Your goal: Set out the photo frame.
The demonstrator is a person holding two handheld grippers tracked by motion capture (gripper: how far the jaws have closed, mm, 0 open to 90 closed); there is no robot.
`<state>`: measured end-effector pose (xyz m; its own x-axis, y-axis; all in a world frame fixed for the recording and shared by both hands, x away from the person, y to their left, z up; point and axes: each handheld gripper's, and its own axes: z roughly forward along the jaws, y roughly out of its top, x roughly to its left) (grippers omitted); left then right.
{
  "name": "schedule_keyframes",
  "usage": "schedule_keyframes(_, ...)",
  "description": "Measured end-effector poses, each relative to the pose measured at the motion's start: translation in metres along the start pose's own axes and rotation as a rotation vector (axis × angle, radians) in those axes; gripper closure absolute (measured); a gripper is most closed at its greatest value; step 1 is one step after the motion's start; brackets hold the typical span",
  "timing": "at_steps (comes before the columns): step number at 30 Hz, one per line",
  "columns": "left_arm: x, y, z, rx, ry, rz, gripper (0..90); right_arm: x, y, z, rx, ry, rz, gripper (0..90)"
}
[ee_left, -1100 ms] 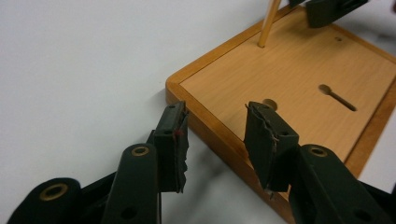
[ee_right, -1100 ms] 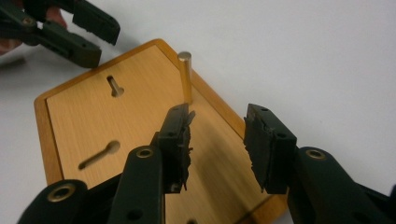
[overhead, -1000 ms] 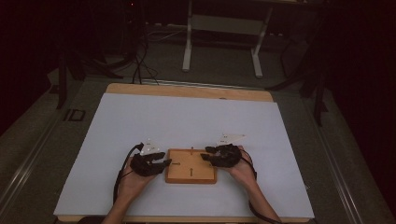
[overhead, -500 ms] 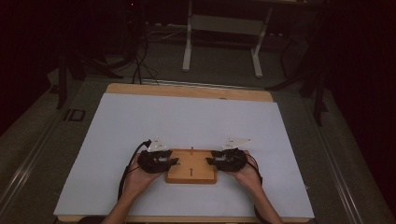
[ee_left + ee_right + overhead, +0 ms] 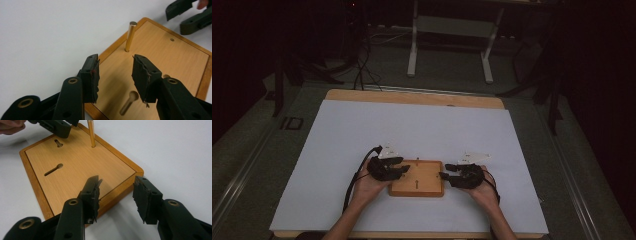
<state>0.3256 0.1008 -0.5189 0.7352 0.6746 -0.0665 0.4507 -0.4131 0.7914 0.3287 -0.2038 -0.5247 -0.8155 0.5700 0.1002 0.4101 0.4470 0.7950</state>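
Both grippers have drawn apart to the board's ends since a second ago.
Board (image 5: 418, 178) lies near the table's (image 5: 337, 130) front edge, one pin (image 5: 130, 36) upright in it. Left gripper (image 5: 401, 169) gapes empty over its left end; right gripper (image 5: 446, 176), jaws just opening, straddles a corner without pressing.

The board (image 5: 160, 60) is made of light wood with a smooth, satin finish and a darker wooden rim. A polished, glossy brass-coloured metal pin (image 5: 130, 36) is set in it. The table (image 5: 422, 130) is covered with a matt white sheet. The jaw pads of the left gripper (image 5: 115, 77) are faced with matt black, frayed, rough material.
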Motion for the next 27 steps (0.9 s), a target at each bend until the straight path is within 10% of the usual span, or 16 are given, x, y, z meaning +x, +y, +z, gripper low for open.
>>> schedule_keyframes(27, -0.006, 0.013, 0.019, -0.012, -0.100, 0.046, 68.6, 0.006, -0.007, -0.009, -0.003, 0.033, -0.004, 62.1)
